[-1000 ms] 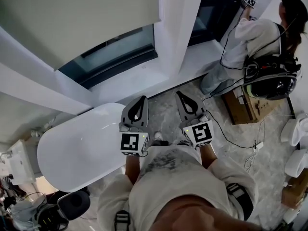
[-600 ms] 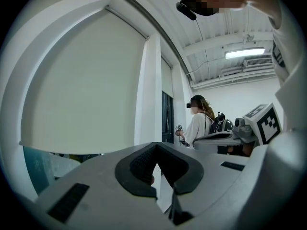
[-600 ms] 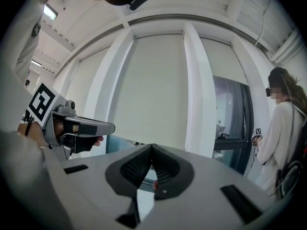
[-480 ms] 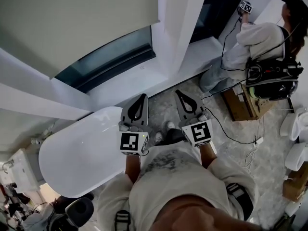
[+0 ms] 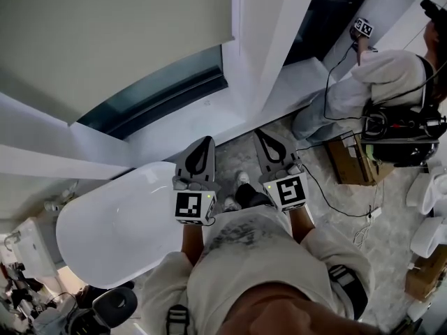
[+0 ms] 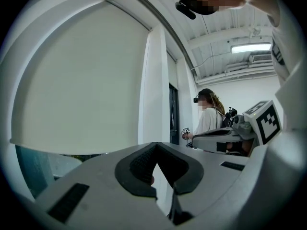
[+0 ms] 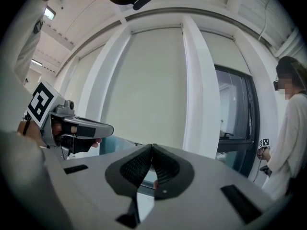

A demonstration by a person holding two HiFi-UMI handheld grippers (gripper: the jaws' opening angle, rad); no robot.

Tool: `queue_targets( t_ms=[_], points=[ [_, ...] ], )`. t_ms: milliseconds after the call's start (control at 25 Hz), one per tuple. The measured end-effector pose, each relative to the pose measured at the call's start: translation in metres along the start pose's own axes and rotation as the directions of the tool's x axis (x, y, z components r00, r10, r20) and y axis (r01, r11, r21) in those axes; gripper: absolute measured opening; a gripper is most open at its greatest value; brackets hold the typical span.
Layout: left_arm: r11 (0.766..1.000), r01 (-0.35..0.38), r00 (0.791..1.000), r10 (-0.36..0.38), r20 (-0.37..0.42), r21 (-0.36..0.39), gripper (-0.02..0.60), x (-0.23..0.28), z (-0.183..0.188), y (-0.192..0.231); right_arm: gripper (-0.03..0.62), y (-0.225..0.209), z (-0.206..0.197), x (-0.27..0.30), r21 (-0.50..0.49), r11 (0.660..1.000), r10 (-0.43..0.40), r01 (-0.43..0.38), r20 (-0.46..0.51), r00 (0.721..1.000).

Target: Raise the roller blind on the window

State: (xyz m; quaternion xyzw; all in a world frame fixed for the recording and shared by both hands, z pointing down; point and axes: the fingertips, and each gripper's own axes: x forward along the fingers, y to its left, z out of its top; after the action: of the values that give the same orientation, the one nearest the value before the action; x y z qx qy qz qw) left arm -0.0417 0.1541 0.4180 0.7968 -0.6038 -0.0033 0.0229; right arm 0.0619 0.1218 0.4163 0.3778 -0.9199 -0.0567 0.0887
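Observation:
The cream roller blind [image 5: 105, 33] covers most of the window, its bottom edge stopping above a strip of dark glass [image 5: 164, 86]. It fills the left gripper view [image 6: 81, 80] and the middle of the right gripper view [image 7: 144, 90]. Both grippers are held low in front of my body, well short of the blind. My left gripper [image 5: 204, 142] is shut with nothing in it, its tips meeting [image 6: 155, 144]. My right gripper [image 5: 260, 136] is also shut and empty [image 7: 152, 146]. No cord or chain shows.
A white window pillar [image 5: 269, 26] stands right of the blind, above a white sill [image 5: 188, 121]. A white bathtub [image 5: 112, 218] lies at my left. Another person [image 5: 377, 89] with gear stands at the right window. Cardboard boxes [image 5: 353, 162] and cables lie on the floor.
My view has shifted slightly, and my foot has stepped forward towards the window. Both grippers stay shut and in the same place before me. The other person has shifted a little.

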Motion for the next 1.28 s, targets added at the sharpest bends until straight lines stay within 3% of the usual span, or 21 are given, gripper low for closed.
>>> queue_targets(
  t_ms=[320,520,760,1280],
  points=[
    [1.000,-0.024,0.999,0.025,-0.031,0.007,0.009,0.054,0.008,0.004,0.061,-0.052,0.011,0.030,0.001,1.000,0.024,-0.024,0.027,0.999],
    [1.000,-0.028,0.999,0.029,0.016,-0.010,0.009,0.084,0.020,0.009,0.061,-0.077,0.017,0.050,-0.018,0.999,0.047,-0.046,0.064,0.997],
    [0.999,-0.049,0.999,0.049,0.021,-0.002,0.009,0.107,0.027,0.020,0.061,-0.090,0.019,0.070,-0.014,0.998,0.064,-0.063,0.036,0.997],
    [1.000,0.024,0.999,-0.024,0.025,0.004,0.009,0.153,0.032,0.041,0.061,-0.105,0.023,0.113,-0.030,0.999,0.031,-0.029,0.058,0.998]
  ],
)
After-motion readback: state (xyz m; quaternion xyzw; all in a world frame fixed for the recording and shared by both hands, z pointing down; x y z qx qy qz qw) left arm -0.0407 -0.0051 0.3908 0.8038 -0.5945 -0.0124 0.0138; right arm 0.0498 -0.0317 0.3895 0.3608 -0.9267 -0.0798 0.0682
